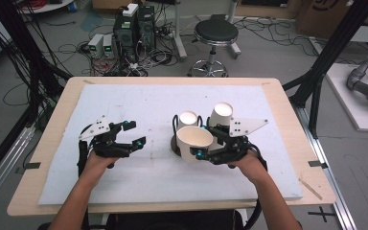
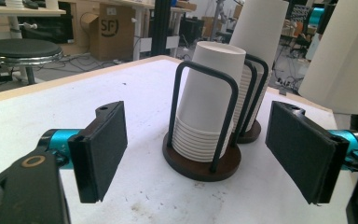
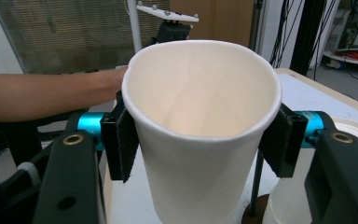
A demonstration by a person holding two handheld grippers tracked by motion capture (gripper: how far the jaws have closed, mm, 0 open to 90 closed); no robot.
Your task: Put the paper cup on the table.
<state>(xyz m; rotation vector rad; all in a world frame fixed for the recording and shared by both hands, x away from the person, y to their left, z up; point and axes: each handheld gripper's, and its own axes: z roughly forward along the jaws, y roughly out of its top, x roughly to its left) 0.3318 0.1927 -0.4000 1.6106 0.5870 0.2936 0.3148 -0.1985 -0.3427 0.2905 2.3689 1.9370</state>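
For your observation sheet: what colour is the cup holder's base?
Dark brown base, clearest in the left gripper view.

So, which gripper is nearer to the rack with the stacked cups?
Right. The right gripper, shut on a single cup, is directly beside the rack. The left gripper stands open farther to its left, apart from it.

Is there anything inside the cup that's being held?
Empty. The right gripper view looks straight into the cup, showing bare white walls, squeezed between the right gripper jaws.
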